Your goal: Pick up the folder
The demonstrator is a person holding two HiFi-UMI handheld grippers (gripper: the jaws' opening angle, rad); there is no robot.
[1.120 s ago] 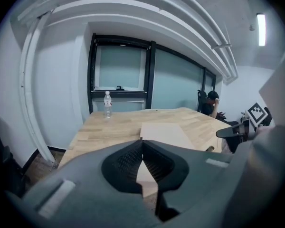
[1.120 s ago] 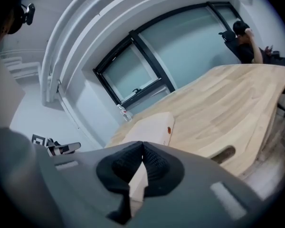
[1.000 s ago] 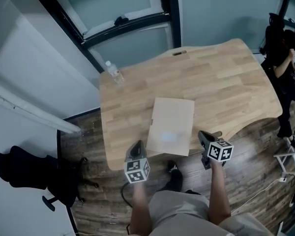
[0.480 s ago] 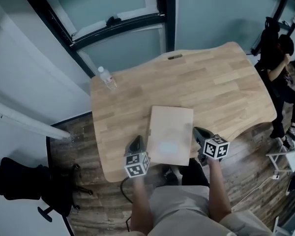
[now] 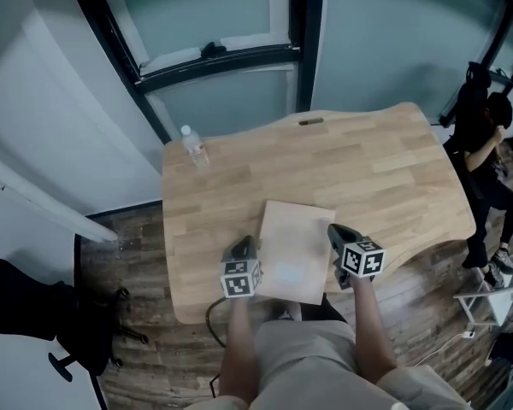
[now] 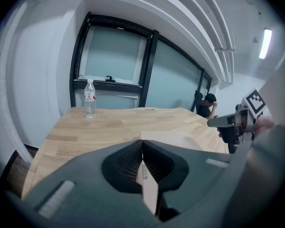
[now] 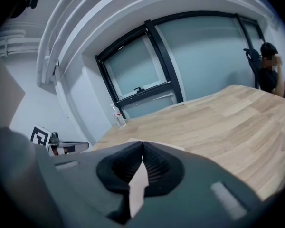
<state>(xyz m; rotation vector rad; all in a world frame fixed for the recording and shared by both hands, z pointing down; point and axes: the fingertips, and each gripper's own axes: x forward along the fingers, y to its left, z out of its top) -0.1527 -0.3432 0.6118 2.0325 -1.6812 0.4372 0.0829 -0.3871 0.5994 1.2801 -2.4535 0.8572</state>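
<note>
Left gripper (image 6: 142,142): jaws closed on the left edge of the folder (image 5: 292,246). Right gripper (image 7: 142,145): jaws closed on its right edge. Folder: beige, held flat between both, at the near edge of the tabletop (image 5: 376,173). Bottle (image 5: 193,146): upright, far left corner. Person (image 5: 486,135): beyond the right end.

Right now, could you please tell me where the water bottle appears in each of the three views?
Head view: water bottle stands at the table's far left corner, upper left of centre.
Left gripper view: left of centre, on the table's far edge.
Right gripper view: small, left of centre, below the window.
Shared landmark: the black-framed window behind the bottle.
</note>
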